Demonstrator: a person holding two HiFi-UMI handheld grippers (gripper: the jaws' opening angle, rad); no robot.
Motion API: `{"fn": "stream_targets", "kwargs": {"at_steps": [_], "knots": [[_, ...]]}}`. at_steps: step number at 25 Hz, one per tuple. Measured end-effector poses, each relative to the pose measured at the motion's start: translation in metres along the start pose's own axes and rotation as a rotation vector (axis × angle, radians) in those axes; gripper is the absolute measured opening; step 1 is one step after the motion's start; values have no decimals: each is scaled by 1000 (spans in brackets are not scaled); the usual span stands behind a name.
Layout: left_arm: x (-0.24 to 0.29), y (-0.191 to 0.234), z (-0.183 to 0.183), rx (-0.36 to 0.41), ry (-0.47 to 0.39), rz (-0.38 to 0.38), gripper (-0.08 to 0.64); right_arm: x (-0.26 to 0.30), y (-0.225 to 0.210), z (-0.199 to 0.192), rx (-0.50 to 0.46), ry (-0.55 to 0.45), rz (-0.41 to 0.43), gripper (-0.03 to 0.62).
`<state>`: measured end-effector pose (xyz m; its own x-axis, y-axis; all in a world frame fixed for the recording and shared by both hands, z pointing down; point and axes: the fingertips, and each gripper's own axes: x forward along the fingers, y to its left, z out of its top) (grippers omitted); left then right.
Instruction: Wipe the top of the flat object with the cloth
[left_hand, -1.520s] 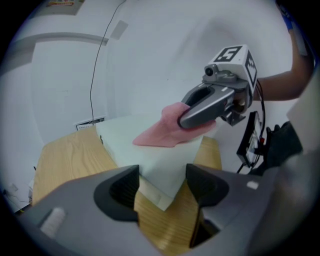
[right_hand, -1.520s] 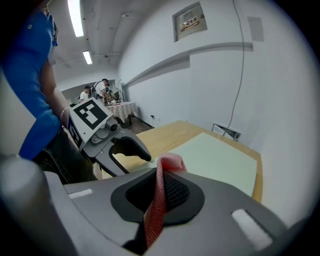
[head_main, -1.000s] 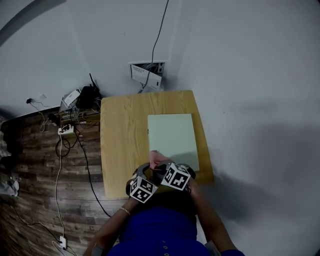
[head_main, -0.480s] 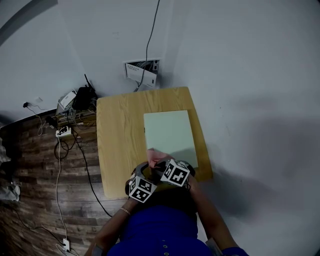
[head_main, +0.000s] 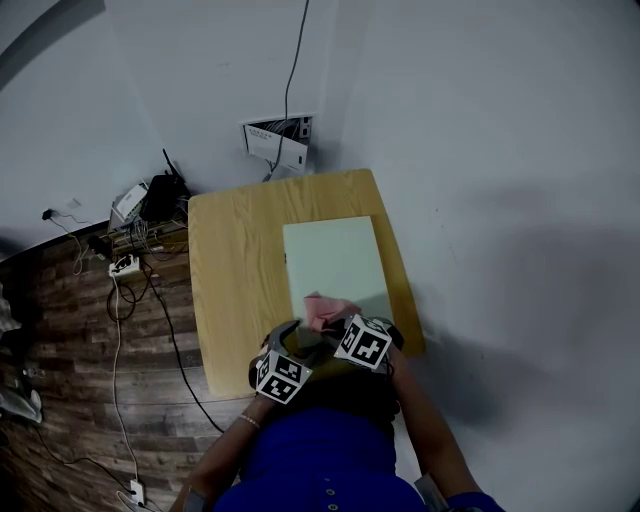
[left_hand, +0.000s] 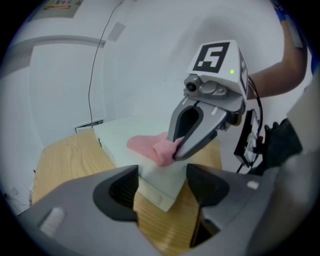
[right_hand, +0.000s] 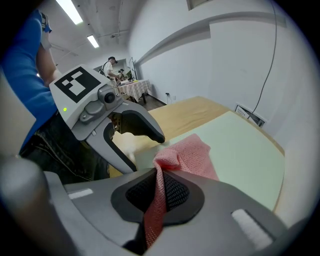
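Note:
A pale green flat board (head_main: 335, 255) lies on the right half of a small wooden table (head_main: 235, 270). A pink mesh cloth (head_main: 325, 308) rests on the board's near end. My right gripper (head_main: 342, 325) is shut on one end of the cloth (right_hand: 192, 155), which runs down between its jaws (right_hand: 157, 192). The left gripper (head_main: 290, 345) stands open just left of it, off the cloth. In the left gripper view the board's near corner (left_hand: 160, 192) lies between the open left gripper (left_hand: 162, 187), with the right gripper (left_hand: 176, 152) pinching the cloth (left_hand: 145, 145) beyond.
The table stands against a white wall with an open wall box (head_main: 275, 140) and a hanging cable. A router (head_main: 158, 195), a power strip (head_main: 125, 265) and loose cables lie on the wooden floor to the left. The table's right edge is close to the board.
My right gripper has carried the cloth a little rightward and farther onto the board's near end. The left gripper has stayed near the table's front edge.

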<state>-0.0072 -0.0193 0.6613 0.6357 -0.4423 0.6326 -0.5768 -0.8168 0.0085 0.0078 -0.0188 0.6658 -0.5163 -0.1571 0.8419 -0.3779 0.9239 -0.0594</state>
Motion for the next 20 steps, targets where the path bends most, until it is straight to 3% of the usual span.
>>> {"fn": "stream_targets", "kwargs": {"at_steps": [20], "knots": [[0,0,1,-2,-2,2,302,-52,-45,-88,192,42,-173,14]]}}
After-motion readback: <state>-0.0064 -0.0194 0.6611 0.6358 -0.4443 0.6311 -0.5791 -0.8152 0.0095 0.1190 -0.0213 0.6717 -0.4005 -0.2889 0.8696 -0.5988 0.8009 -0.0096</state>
